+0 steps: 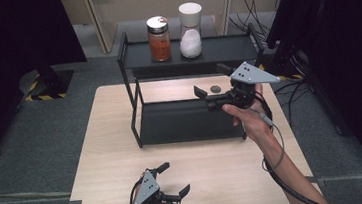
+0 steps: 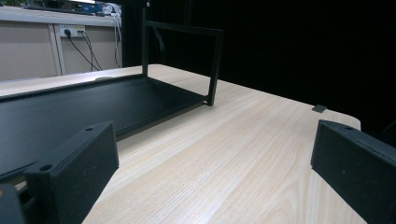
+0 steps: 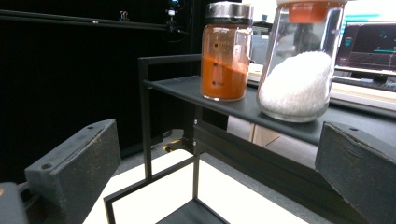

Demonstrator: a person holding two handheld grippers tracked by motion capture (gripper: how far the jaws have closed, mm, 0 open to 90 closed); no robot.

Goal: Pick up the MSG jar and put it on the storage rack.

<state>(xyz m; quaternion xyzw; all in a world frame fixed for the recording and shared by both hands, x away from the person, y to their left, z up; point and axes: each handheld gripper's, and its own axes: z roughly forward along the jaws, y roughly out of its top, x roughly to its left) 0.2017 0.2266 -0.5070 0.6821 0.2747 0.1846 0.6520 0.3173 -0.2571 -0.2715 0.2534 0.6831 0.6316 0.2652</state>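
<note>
Nothing is held by either tool, so whatever is to be done with the jars is judged not yet begun: both jars stand upright on the top shelf of the black rack, untouched, and a grasp and a move remain.

The right tool [image 1: 207, 97] is raised above the rack's lower shelf [image 1: 186, 121], with its jaws spread wide and empty; in the right gripper view the two black jaws stand well apart with only air between them. Ahead of and above that tool, on the top shelf [image 3: 224, 105], the spice jar [image 3: 225, 51] with orange-red powder and a metal lid is seen, and just beside it, to its right in that view, the glass jar of white granules [image 3: 299, 60]. The two jars are close together, though whether they touch cannot be told. Neither is touched by the tool, which is well short of them. Beyond the tool, a small dark round object [image 1: 215, 88] lies on the counter behind the rack.

The left tool [image 1: 174, 180] is held low near the front edge of the counter [image 1: 108, 154], its jaws likewise wide open and empty, pointed toward the rack [image 2: 93, 100], from which it is well apart.
</note>
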